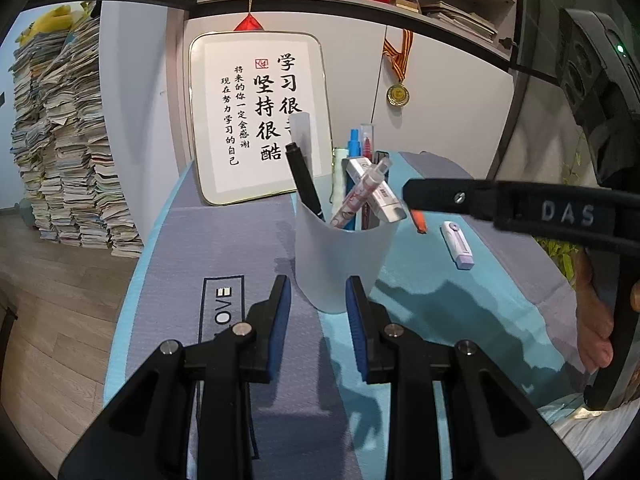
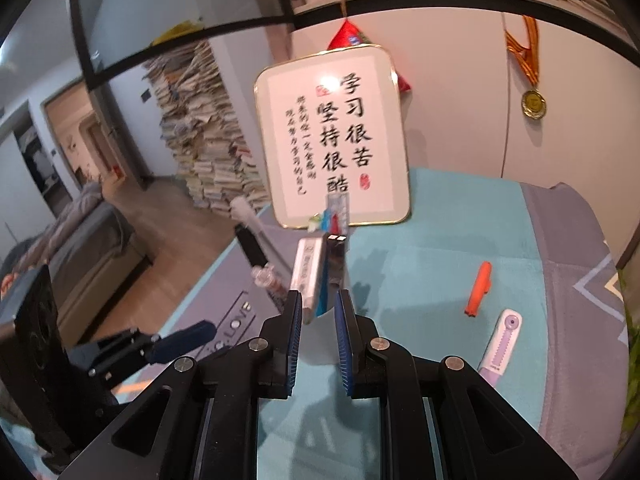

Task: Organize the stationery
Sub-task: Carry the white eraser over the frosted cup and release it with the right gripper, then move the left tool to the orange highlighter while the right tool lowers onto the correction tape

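Pen cup, braced between open left gripper jaws; right gripper open above it, apparently empty, orange pen loose mid-mat.

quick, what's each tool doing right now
Left tool: open around the base of the white pen cup, not clamped.
Right tool: open, holding nothing.

Both grippers, left gripper and right gripper, hold their fingers parted (empty), reaching forward.
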